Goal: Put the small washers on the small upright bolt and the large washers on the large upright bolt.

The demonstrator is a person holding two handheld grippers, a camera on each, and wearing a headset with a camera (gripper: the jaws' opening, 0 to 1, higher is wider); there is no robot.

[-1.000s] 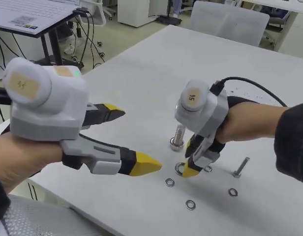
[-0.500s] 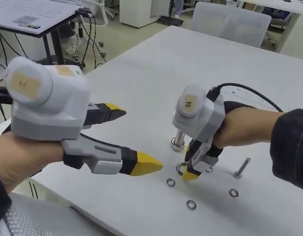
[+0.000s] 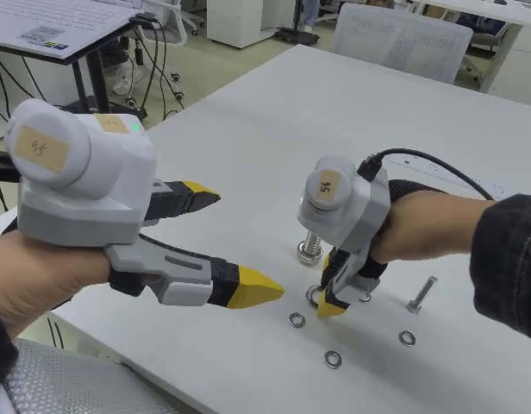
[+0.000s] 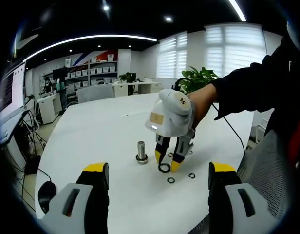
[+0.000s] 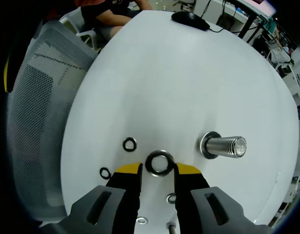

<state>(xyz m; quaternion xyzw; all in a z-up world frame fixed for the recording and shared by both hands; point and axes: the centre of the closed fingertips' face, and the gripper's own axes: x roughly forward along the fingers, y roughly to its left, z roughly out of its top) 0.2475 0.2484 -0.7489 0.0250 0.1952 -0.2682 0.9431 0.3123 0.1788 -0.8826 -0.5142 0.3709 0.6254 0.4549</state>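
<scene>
Left tongs (image 3: pixel 246 244): spread wide and holding nothing, above the near edge of the counter (image 3: pixel 274 129). They are well apart from the parts. In the left gripper view the two yellow tips stand far apart at the bottom of the picture.

Right tongs (image 5: pixel 158 170): pointed down at the counter, tips at its surface. The jaws are narrowly parted, one yellow tip on either side of the large washer (image 5: pixel 159 153). The right tip is about at the ring's edge. A thin gap seems to show at the left tip, so no firm pinch is seen.

Large washer: flat on the counter between the right tips, just beside the large bolt (image 3: pixel 310 248). It is not on the bolt.

Large bolt: upright, head down, thread up. A washer or flange sits at its base, which one I cannot tell. In the head view the bolt is partly hidden behind the right gripper body.

Small washers (image 3: pixel 333 359): four count, all loose and flat on the counter near the right tips, none on a bolt. One lies just beside the tips on the far side.

Small bolt (image 3: pixel 423 292): right of the right tongs, apart from the washers. It looks slanted, as if lying on its side.

A black cable (image 3: pixel 429 159) runs from the right gripper across the counter.
</scene>
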